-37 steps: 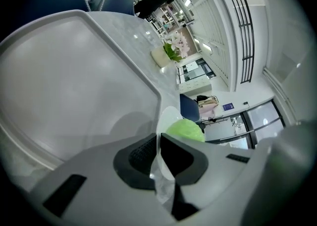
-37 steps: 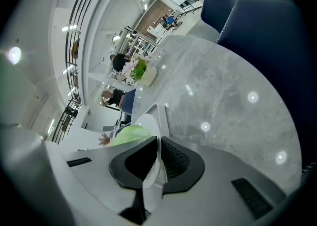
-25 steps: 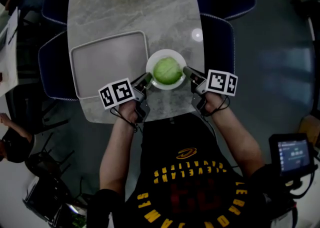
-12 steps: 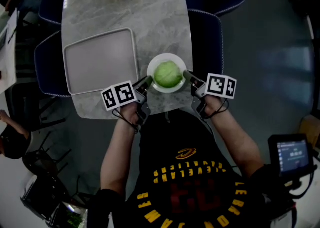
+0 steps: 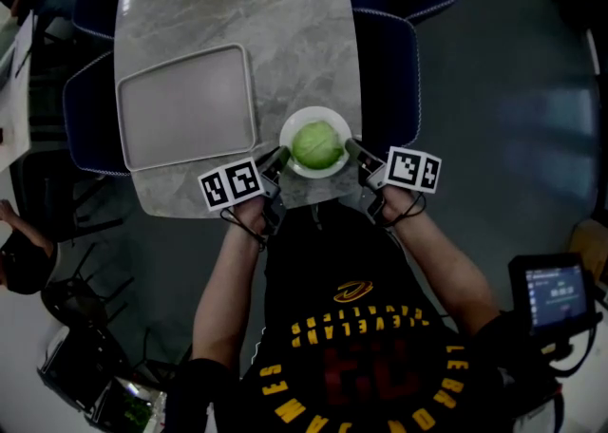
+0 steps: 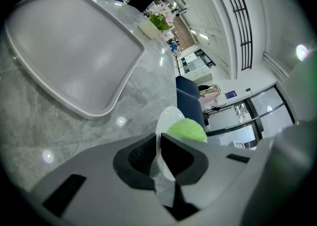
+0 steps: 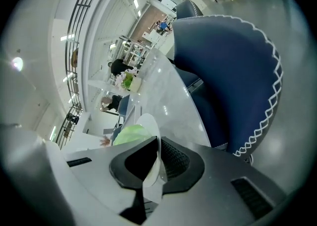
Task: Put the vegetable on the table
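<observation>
One cabbage sits on one plate, one tray beside the plate; left tool and right tool clamp the plate's opposite rims.

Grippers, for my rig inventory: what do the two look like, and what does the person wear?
The left gripper and right gripper have grey bodies with black textured fingers. Each carries a white cube with black square markers. The person wears a black shirt with yellow lettering.
</observation>
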Demonstrator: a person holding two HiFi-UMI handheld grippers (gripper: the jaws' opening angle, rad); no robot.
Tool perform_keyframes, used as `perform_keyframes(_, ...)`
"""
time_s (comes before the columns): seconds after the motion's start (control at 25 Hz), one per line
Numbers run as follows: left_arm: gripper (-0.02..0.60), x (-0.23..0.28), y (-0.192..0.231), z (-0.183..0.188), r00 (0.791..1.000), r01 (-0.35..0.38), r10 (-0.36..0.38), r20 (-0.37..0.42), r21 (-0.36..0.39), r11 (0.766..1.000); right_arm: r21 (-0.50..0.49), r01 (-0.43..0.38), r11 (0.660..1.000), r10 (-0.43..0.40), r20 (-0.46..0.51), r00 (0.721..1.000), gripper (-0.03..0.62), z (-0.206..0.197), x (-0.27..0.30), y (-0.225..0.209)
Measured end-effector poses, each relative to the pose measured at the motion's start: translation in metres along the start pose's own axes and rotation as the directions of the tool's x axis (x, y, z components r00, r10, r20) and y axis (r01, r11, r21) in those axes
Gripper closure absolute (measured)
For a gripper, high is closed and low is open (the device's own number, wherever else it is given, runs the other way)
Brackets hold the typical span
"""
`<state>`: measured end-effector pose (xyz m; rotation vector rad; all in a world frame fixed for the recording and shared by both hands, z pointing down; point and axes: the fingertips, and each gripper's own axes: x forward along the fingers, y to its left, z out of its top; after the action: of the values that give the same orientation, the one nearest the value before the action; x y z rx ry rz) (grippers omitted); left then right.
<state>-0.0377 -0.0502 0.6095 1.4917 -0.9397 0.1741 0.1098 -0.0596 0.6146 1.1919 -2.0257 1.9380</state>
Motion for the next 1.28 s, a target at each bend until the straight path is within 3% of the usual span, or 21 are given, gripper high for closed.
perform_keyframes(1.28, 0.552, 0.028, 0.037, -0.017, 0.996, -0.067, 0.068, -0.053, 0.017, 0.998, -0.038, 0.070, 0.997, -0.070, -0.012, 0.997, 0.560, -0.015, 0.023, -0.041)
